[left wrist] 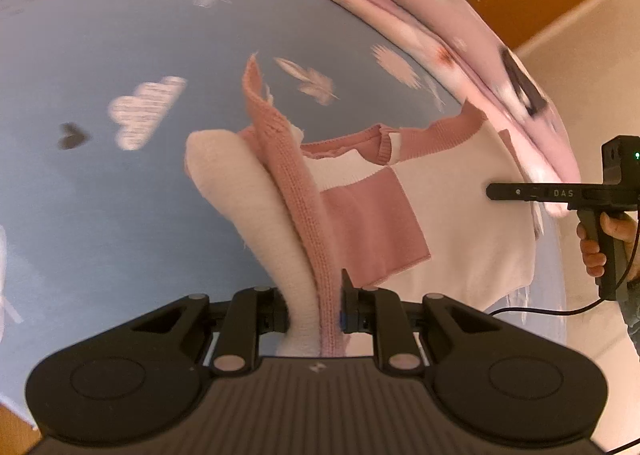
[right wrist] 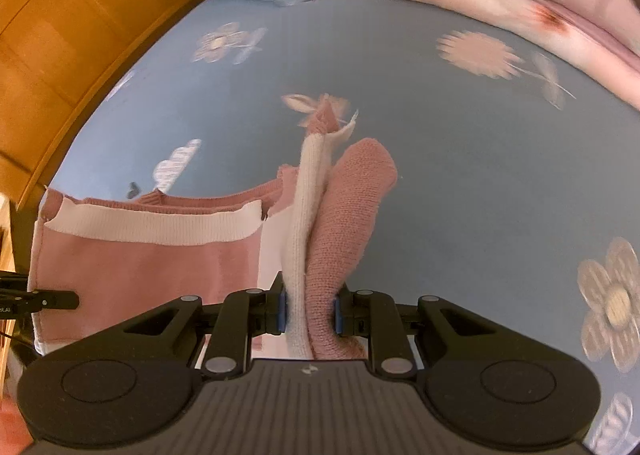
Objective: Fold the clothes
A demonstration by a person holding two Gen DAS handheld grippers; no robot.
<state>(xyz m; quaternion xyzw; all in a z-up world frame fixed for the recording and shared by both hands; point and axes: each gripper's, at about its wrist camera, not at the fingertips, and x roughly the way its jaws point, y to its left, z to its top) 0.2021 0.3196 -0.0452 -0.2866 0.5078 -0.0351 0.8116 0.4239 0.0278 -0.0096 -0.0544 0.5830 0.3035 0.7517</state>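
Left tongs (left wrist: 314, 311) clamped on bunched cream-and-pink knit sweater (left wrist: 360, 215); right tongs (right wrist: 310, 313) pinch another fold of it. Sweater hangs between them above blue flower-print bedsheet (right wrist: 460, 175) (motion-blurred). Pink blanket (left wrist: 460, 35) at far edge, cut off. Sweater's lower hem hidden.

SURFACE: bed sheet (right wrist: 460, 159), blue, printed with flowers and clouds | LYING ON IT: pink-and-cream knit sweater (left wrist: 452, 215), partly resting; pink blanket (left wrist: 420, 31) lying along far edge

"DAS" on right gripper (left wrist: 520, 192) finger
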